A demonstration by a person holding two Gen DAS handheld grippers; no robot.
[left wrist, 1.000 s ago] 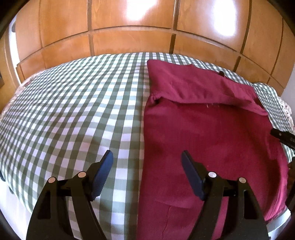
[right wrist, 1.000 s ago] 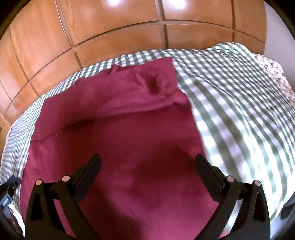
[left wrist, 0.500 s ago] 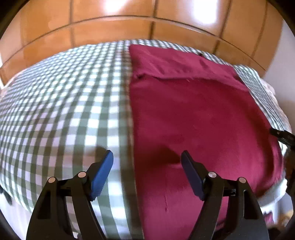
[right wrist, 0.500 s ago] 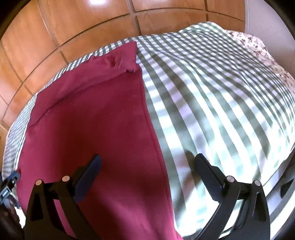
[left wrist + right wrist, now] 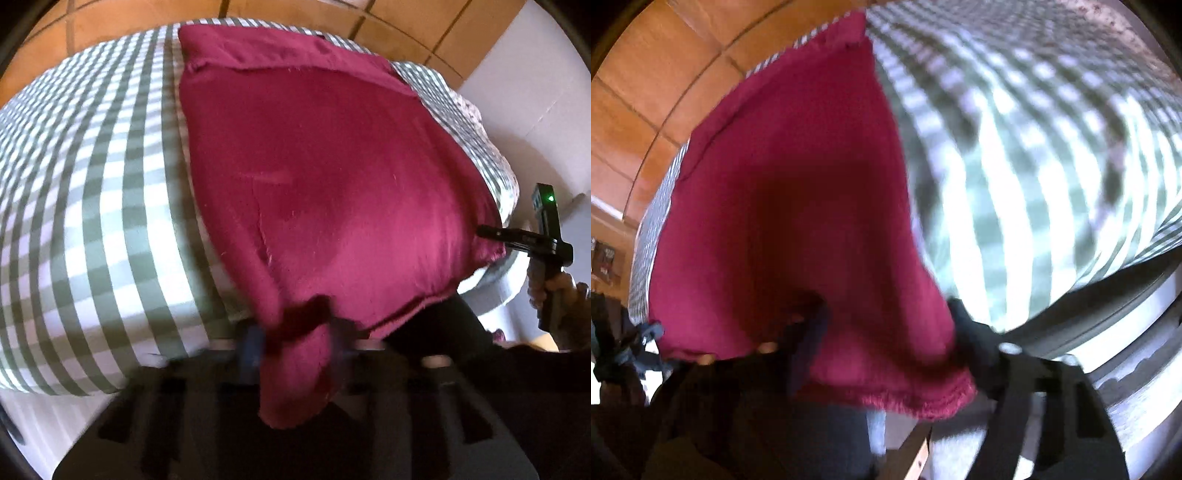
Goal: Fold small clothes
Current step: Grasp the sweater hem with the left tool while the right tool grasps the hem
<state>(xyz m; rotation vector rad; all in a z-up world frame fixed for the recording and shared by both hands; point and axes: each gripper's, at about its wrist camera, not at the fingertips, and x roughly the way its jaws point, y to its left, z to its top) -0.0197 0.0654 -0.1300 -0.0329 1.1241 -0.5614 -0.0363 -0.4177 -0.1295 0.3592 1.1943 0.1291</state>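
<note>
A dark red garment (image 5: 325, 177) lies spread on the green-and-white checked bed cover (image 5: 92, 206), its far end folded over. My left gripper (image 5: 295, 343) is at the near left corner of the garment, its fingers close together with red cloth bunched between them and hanging down. In the right wrist view the garment (image 5: 798, 206) fills the middle. My right gripper (image 5: 886, 354) is at its near right corner; the fingers stand apart with the hem between them. The view is blurred. The right gripper also shows in the left wrist view (image 5: 532, 243).
A wooden panelled wall (image 5: 332, 18) stands behind the bed. The bed's near edge and white frame (image 5: 1126, 332) are right under the grippers. A white wall (image 5: 535, 92) is to the right. The checked cover (image 5: 1034, 147) extends right of the garment.
Both grippers dropped down to the garment's near edge at the bed's front. The left gripper went from open to closed on the cloth corner; the right fingers now straddle the hem.
</note>
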